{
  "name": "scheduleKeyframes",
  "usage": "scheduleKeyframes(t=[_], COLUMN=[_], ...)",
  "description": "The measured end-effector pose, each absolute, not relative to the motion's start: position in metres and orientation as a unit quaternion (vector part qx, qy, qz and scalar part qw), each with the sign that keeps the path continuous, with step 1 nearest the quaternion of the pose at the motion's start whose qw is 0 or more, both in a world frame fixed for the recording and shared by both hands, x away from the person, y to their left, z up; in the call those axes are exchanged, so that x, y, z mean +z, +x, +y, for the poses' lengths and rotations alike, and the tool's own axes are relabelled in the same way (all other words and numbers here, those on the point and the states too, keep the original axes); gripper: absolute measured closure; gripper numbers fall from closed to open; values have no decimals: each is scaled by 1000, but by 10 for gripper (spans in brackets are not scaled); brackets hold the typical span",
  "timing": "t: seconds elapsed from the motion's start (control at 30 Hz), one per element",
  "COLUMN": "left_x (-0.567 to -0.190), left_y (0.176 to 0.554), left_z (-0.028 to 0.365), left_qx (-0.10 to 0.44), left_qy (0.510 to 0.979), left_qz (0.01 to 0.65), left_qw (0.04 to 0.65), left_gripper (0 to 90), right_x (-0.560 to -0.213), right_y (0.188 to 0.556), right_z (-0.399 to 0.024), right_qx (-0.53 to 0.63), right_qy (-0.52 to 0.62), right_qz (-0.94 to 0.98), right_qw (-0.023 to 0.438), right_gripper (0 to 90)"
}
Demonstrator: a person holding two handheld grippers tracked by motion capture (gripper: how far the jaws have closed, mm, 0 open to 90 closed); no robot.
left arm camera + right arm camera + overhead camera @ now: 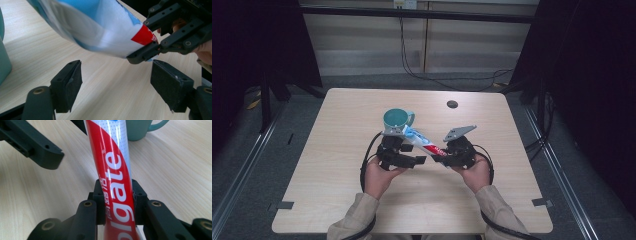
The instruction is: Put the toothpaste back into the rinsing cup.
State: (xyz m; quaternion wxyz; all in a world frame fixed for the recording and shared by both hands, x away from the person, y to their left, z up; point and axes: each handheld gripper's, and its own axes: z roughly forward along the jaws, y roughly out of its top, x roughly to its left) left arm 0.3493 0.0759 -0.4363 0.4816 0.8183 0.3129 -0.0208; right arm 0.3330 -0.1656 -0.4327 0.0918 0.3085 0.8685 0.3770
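From the high view, a toothpaste tube [419, 140] was seen held above the middle of the table [337, 150], slanting from beside a teal mug [397, 119] down toward the right gripper [441, 159]. The red lettering on the tube [115, 185] was readable in the right gripper view, where the jaws were seen clenched on the tube from both sides. In the left gripper view, the left gripper [116, 80] was shown released, its jaws spread wide with bare tabletop between them and the tube [100, 27] passing above and beyond them, not touched by the pads [75, 77]. A small dark round spot [452, 104] was visible near the far edge. Open tabletop was left toward the left, right and near edges.
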Motion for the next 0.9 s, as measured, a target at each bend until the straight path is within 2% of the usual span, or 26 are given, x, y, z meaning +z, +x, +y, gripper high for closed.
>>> scheduleKeyframes(t=[0.2, 0.9], left_x=[-438, -437], left_y=[352, 356], left_z=[73, 82], left_qx=[-34, -78], left_qy=[805, 747], left_qz=[319, 352], left_qw=[499, 559], left_gripper=[265, 411], right_x=[-433, -436], right_y=[331, 329], right_z=[-162, -157], right_qx=[381, 407], right_qy=[303, 304], right_qz=[869, 859], right_qw=[86, 70], right_gripper=[719, 718])
